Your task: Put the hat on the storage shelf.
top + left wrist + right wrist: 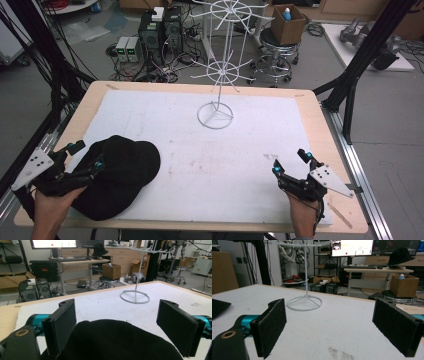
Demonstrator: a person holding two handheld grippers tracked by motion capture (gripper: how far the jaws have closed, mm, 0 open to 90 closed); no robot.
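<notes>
A black cap (117, 175) lies on the white mat (210, 150) at the table's front left, brim toward the middle. My left gripper (86, 156) is open at the cap's left side, one jaw over the crown; the cap (117, 342) bulges low between the wide-apart jaws, pads clear of it. A white wire hat stand (220, 70) rises at the back centre; its ring base (135, 296) (305, 302) rests on the mat. My right gripper (291, 163) stands open at the front right, nothing between its jaws. The cap's brim tip (218, 307) shows at the far left.
Beyond the far table edge are computer towers (160, 30), tangled cables, a stool (275, 55) with a cardboard box (288, 22). Black frame posts (365, 55) flank the table. Another dark hat (400, 255) sits on a desk in the background.
</notes>
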